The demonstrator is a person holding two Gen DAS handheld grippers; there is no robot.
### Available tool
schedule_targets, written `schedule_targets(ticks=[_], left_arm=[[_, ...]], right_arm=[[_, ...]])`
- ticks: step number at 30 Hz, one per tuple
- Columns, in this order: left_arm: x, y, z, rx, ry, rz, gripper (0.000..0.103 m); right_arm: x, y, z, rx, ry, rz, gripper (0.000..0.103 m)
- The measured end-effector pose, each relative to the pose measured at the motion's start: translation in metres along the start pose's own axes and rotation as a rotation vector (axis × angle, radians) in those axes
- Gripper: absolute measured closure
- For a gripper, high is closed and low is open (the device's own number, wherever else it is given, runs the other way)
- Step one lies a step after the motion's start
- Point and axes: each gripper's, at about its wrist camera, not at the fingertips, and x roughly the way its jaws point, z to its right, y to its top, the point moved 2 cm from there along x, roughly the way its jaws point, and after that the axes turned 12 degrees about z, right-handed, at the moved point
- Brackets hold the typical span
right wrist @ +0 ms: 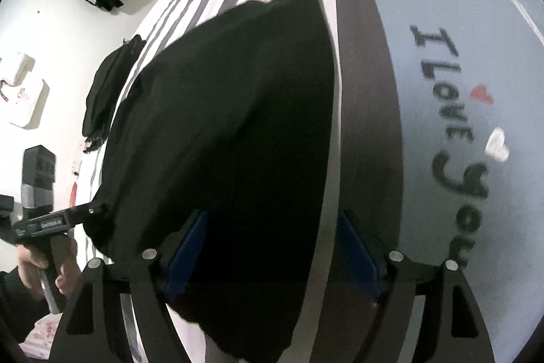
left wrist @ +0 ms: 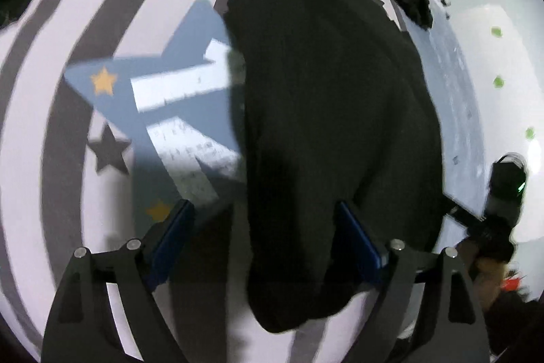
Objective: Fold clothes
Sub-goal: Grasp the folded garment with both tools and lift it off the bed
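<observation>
Garment (left wrist: 326,111), black, flat on striped bed (left wrist: 40,111), near hem btwn my spread left claw (left wrist: 261,233) & right claw (right wrist: 272,240), neither pinching yet; should grab both corners evenly.

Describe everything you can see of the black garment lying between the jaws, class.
The black garment is plain, dark, soft-looking cloth, spread flat on the striped bedcover. Its near edge lies between the open jaws of the left gripper and the right gripper. Whether either touches it cannot be told.
</observation>
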Motion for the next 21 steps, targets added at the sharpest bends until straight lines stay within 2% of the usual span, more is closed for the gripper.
schedule_targets(ticks=[4,7,11,12,14,15,17,21], left_arm=[[0.004,-0.012,0.017,0.119,-0.004,0.003,0.017],[0.015,-0.017,0.007,0.091,-0.009,0.016,0.002],[0.016,-0.02,0.01,0.094,-0.018,0.029,0.001],[0.014,-0.021,0.014,0.105,-0.033,0.035,0.004],[0.01,-0.024,0.021,0.128,-0.062,0.046,0.029],[0.008,-0.026,0.025,0.139,-0.069,0.051,0.046],[0.008,-0.028,0.03,0.159,-0.067,0.056,0.048],[0.003,-0.031,0.03,0.165,-0.084,0.071,0.061]], right_arm=[[0.001,-0.016,0.001,0.007,0.031,-0.012,0.027],[0.006,-0.022,0.001,-0.009,0.044,-0.017,0.02],[0.016,-0.024,-0.003,-0.033,0.069,-0.036,0.005],[0.017,-0.024,-0.005,-0.046,0.071,-0.042,0.003],[0.02,-0.024,-0.009,-0.058,0.074,-0.038,0.002],[0.021,-0.023,-0.01,-0.055,0.084,-0.035,0.004],[0.02,-0.023,-0.015,-0.05,0.132,-0.038,0.013],[0.019,-0.027,-0.019,-0.057,0.141,-0.036,0.017]])
